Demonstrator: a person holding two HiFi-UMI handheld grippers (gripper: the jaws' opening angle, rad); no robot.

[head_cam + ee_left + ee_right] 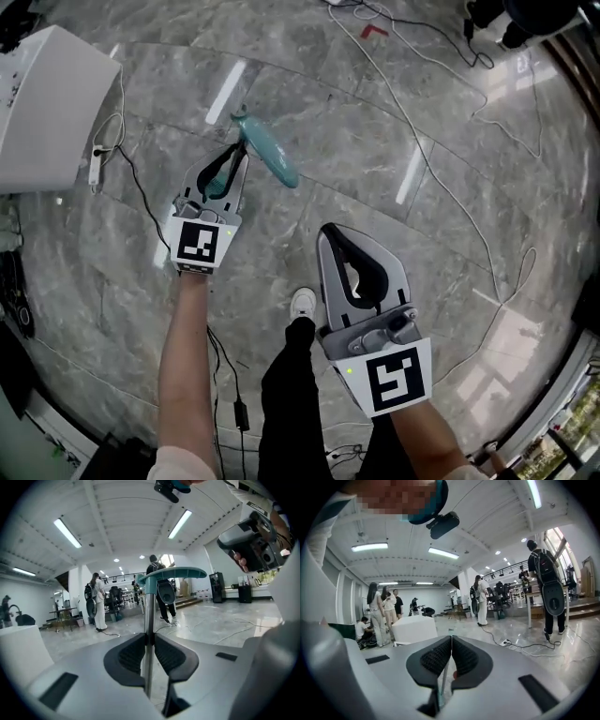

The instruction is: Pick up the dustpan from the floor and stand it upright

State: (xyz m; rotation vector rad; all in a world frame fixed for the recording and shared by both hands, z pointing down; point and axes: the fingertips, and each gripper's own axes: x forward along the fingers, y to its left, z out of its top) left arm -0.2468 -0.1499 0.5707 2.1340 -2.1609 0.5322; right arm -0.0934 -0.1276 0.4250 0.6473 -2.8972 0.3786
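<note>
The dustpan has a thin metal pole (149,616) topped by a teal handle (171,573). The pole stands vertical in the left gripper view. From the head view the teal handle (268,150) shows just beyond my left gripper (232,164), and the pan itself is hidden. My left gripper (149,641) is shut on the pole, with both black pads pressed against it. My right gripper (337,236) hangs nearer to me and to the right, apart from the dustpan. Its jaws (451,641) are shut with nothing between them.
The grey marble floor carries loose cables (422,150) and a red tape mark (373,31). A white box (47,103) stands at the far left. My shoe (303,302) is between the grippers. Several people (379,616) stand around the hall.
</note>
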